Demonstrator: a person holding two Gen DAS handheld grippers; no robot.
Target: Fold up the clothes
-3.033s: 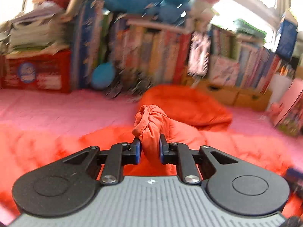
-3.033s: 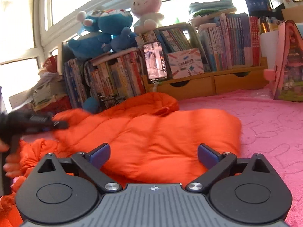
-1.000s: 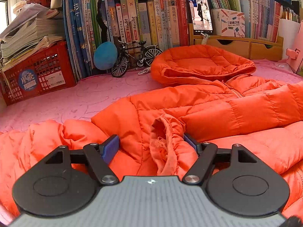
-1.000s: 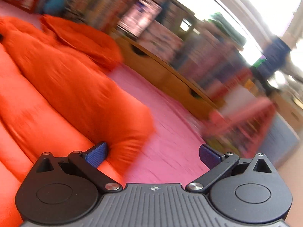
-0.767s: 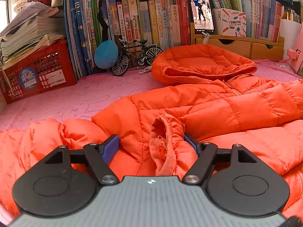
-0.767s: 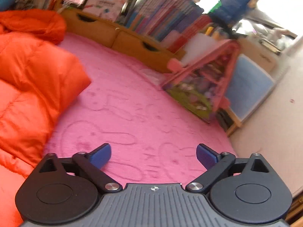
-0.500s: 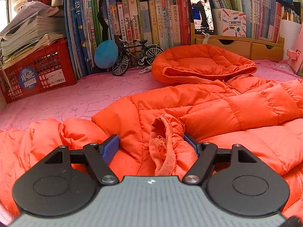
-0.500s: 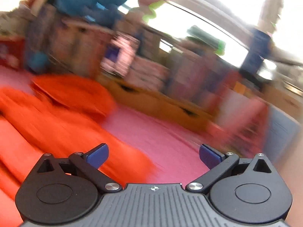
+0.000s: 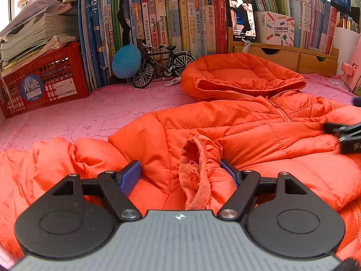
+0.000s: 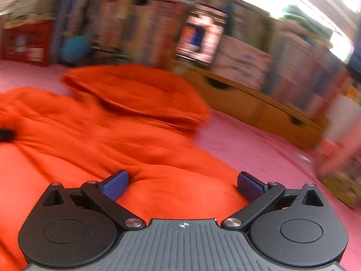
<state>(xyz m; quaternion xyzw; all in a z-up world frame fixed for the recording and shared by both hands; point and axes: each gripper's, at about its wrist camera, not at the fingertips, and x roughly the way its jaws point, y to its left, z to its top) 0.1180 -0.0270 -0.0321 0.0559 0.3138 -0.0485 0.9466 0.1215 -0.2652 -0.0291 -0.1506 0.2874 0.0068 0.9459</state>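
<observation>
Jacket cuff (image 9: 198, 158) between spread left claw (image 9: 180, 176) pads (seemingly untouched).

pink blanket (image 9: 67, 115), orange jacket (image 9: 248, 131), red crate (image 9: 45, 83), toy bicycle (image 9: 162, 65)

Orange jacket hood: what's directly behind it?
Behind the hood: a wooden drawer unit, with a phone propped on it, screen lit, and a row of books. The hood covers the unit's lower front and the pink cover there.

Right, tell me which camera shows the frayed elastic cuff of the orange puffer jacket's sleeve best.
The left wrist view: the frayed elastic cuff sits sharp and close between the open left gripper. The right wrist view is motion-blurred and shows only the orange puffer jacket; I cannot pick out the cuff there.
</observation>
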